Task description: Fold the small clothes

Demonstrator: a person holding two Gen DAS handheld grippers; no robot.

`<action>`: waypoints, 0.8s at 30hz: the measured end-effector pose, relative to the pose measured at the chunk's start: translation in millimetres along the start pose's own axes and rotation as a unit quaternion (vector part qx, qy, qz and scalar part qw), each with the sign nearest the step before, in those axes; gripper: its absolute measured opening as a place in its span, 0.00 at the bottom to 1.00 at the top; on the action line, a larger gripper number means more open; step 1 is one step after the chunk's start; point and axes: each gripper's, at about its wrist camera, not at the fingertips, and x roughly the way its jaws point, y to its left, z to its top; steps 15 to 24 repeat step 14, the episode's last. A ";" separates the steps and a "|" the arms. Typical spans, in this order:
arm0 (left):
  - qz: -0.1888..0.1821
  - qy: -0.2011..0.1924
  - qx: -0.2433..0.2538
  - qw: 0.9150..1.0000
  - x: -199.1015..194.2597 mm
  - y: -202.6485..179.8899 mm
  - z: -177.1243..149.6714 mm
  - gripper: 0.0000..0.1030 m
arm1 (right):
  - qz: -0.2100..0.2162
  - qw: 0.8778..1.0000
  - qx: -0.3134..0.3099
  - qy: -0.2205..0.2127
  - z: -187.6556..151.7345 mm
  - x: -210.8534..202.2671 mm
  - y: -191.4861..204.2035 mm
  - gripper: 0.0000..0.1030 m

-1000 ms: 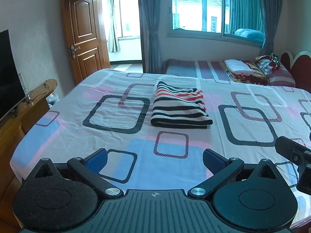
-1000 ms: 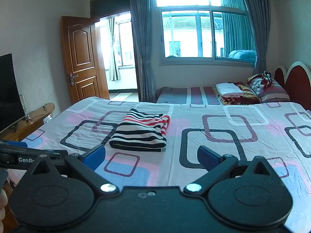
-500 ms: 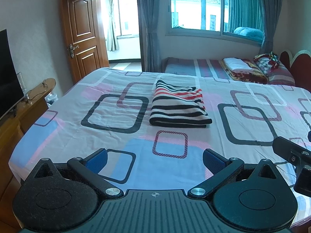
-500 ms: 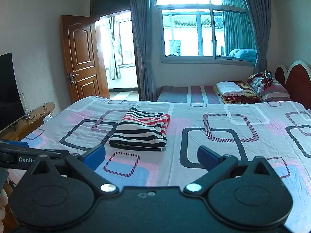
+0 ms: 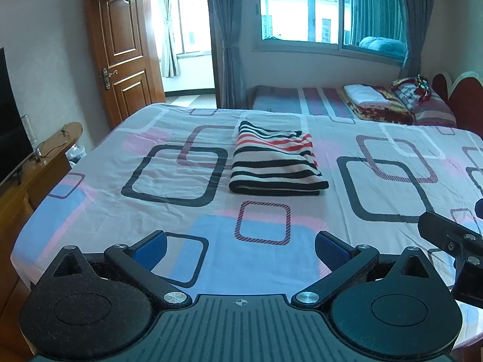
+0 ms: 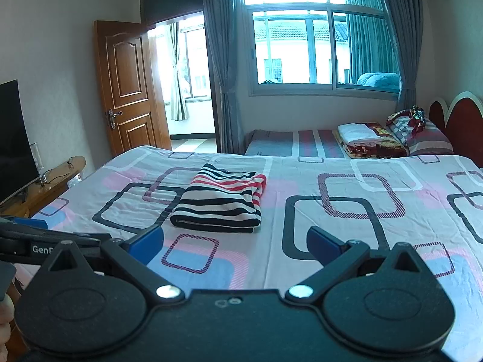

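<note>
A folded garment with black, white and red stripes [image 5: 276, 163] lies flat on the patterned bed sheet [image 5: 187, 208] in the left wrist view; it also shows in the right wrist view [image 6: 222, 203]. My left gripper [image 5: 241, 246] is open and empty, held back near the bed's front edge, well short of the garment. My right gripper [image 6: 235, 241] is open and empty, also short of the garment, to its right. The right gripper's body shows in the left wrist view [image 5: 452, 238].
A wooden TV stand [image 5: 33, 169] with a television stands left of the bed. A second bed [image 6: 302, 143] with folded blankets [image 6: 368, 140] lies beyond, under the window. A wooden door [image 6: 129, 87] stands open at the back left. A red headboard [image 6: 459, 123] is at right.
Both grippers stay open and empty. The left wrist view has drifted slightly, so the garment sits a little lower and nearer in it. The garment itself has not moved.
</note>
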 end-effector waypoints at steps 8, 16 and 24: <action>-0.035 -0.004 0.014 0.999 11.6 -5.5 5.1 1.00 | -0.004 1.000 0.005 0.011 -0.7 11.1 -1.3 0.98; -0.116 -0.045 -0.077 0.989 19.5 18.2 4.4 1.00 | -0.007 1.000 0.015 0.017 -0.1 22.8 -6.7 0.98; -0.116 -0.045 -0.077 0.989 19.5 18.2 4.4 1.00 | -0.007 1.000 0.015 0.017 -0.1 22.8 -6.7 0.98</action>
